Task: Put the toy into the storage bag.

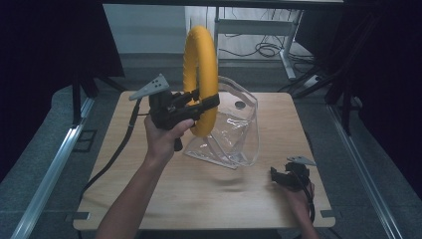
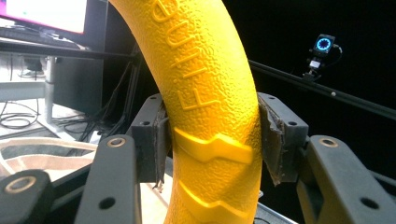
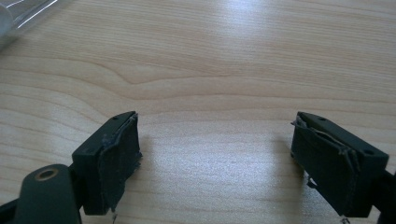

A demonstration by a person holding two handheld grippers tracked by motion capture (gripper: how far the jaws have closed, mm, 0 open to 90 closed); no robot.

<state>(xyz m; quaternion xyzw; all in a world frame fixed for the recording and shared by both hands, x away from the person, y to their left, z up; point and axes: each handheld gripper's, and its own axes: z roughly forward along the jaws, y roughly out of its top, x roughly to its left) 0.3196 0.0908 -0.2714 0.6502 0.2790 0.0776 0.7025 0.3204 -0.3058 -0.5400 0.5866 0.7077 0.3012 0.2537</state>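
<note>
Left gripper [image 1: 201, 102] raised above desk [image 1: 149, 199] centre, jaws clamped on yellow ring [image 1: 200, 74]: upright, pebbled surface, raised lettering and chevron ridges. Clear plastic bag [image 1: 234, 134] just behind and below it, standing open. Right gripper [image 1: 284, 177] near front right corner, jaws wide apart over bare wood.

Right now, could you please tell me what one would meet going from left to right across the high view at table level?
Black cable → left gripper shut on the yellow ring → clear plastic bag → right gripper, open, resting low over the wooden table.
</note>
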